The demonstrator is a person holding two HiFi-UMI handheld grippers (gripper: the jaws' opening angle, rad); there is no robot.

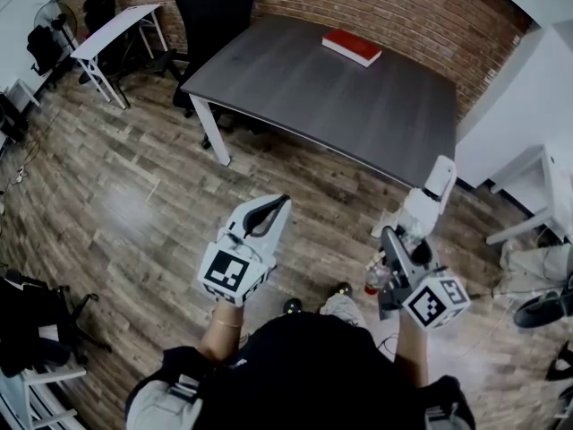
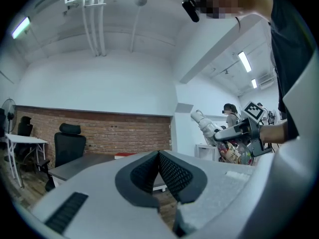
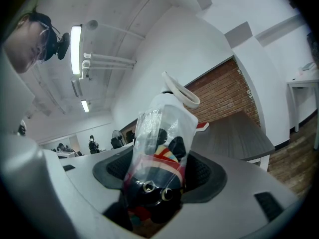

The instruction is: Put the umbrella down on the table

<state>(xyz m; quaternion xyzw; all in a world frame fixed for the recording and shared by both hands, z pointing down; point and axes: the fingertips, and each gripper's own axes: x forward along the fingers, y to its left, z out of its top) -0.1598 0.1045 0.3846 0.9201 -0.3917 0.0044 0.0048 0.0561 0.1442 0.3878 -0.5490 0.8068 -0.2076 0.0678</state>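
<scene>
Umbrella (image 3: 160,133) in its bag is squeezed in my right tongs (image 3: 162,172), away from the table (image 1: 295,83); my left tongs (image 2: 159,157) are pinched together.

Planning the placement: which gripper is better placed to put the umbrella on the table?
Right. The right gripper is shut on the plastic-sleeved folded umbrella with a white handle, aimed at the dark grey table; the left gripper is shut and empty.

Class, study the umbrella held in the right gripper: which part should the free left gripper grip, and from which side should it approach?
Take the umbrella by its white handle, probably from the left. That end juts clear past the right gripper, clamped on the bagged canopy; the shut left gripper must open first.
</scene>
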